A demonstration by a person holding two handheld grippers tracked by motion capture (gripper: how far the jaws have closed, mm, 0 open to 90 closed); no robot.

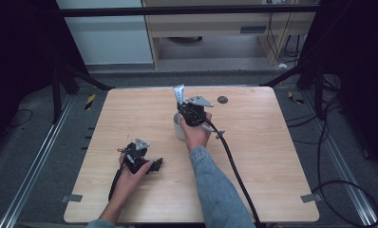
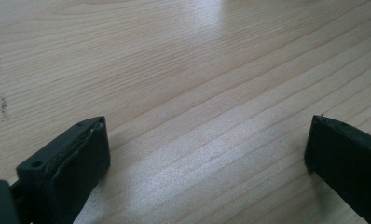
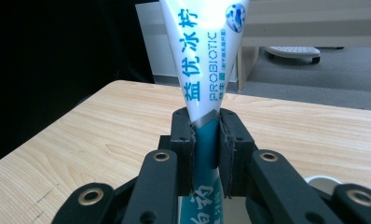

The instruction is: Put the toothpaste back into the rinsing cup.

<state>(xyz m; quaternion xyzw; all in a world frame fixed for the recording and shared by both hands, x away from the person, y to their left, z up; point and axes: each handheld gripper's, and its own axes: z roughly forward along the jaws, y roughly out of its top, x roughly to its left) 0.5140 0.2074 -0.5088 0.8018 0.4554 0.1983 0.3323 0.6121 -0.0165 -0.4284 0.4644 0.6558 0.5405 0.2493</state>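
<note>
Right tool, raised above the white cup, clamps an upright toothpaste tube; left tool lies low on the surface, jaws wide.

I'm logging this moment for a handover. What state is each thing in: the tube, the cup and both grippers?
Toothpaste tube: upright, clamped, flat crimped end up, lower end down at the cup.
White cup: upright on the table, beside the right hand.
Right gripper: shut on the tube, fingers pressing both sides.
Left gripper: open, nothing between its fingers, low over bare wood.
</note>
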